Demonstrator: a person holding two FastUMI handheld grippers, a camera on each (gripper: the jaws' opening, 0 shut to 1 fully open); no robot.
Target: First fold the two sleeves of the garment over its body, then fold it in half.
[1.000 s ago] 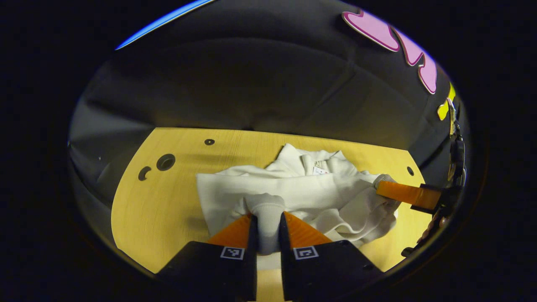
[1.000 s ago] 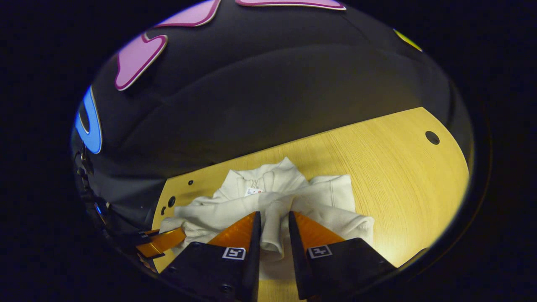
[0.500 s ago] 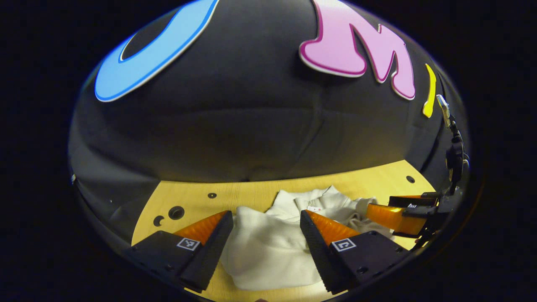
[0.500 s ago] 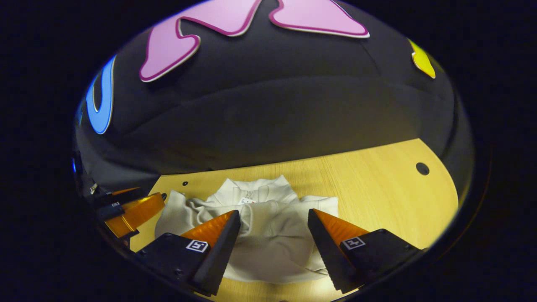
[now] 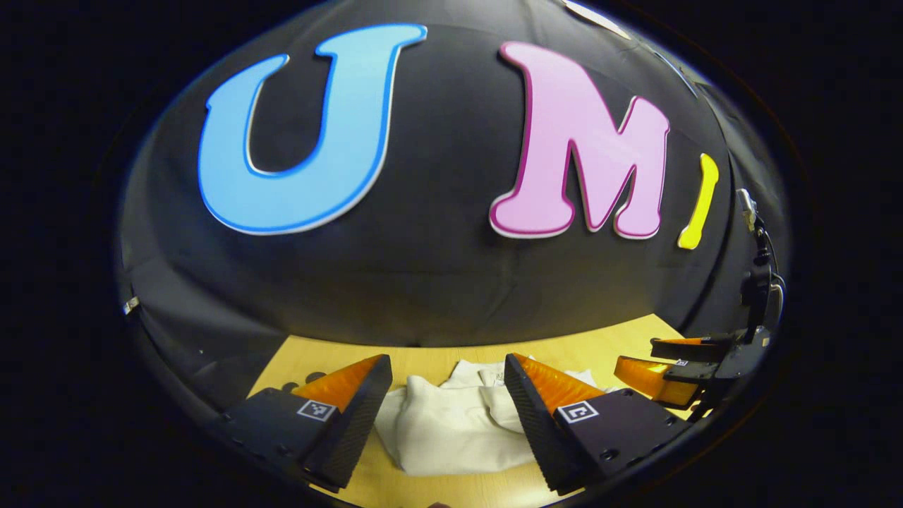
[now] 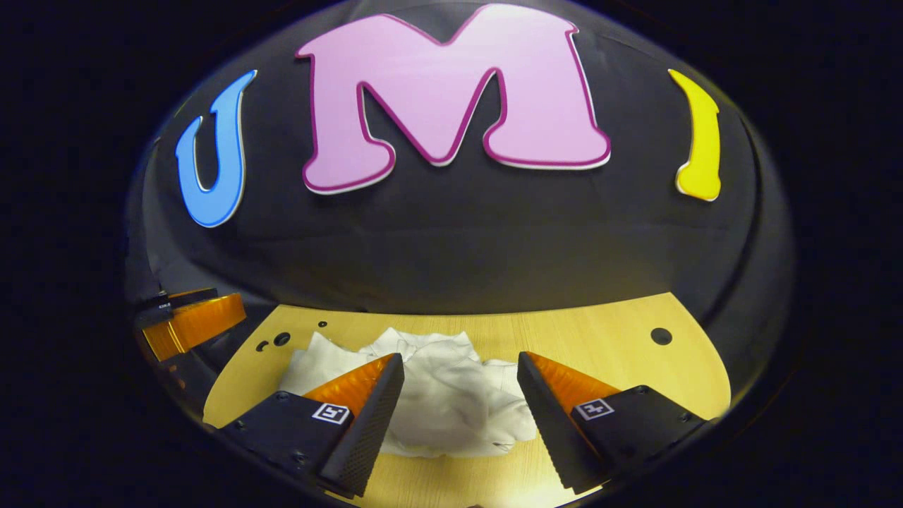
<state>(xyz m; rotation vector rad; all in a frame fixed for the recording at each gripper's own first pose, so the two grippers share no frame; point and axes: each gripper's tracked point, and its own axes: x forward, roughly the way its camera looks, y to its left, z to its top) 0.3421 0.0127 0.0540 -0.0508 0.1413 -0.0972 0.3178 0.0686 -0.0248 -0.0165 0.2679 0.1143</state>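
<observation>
White garment amid bare tabletop

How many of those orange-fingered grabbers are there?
2. The left gripper and right gripper each hang open above the white garment on the table, left and right of it.

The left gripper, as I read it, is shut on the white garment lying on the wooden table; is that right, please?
Not quite: the left gripper is open, its fingers spread apart above the white garment, as the left gripper view shows. The garment does lie on the wooden table.
</observation>
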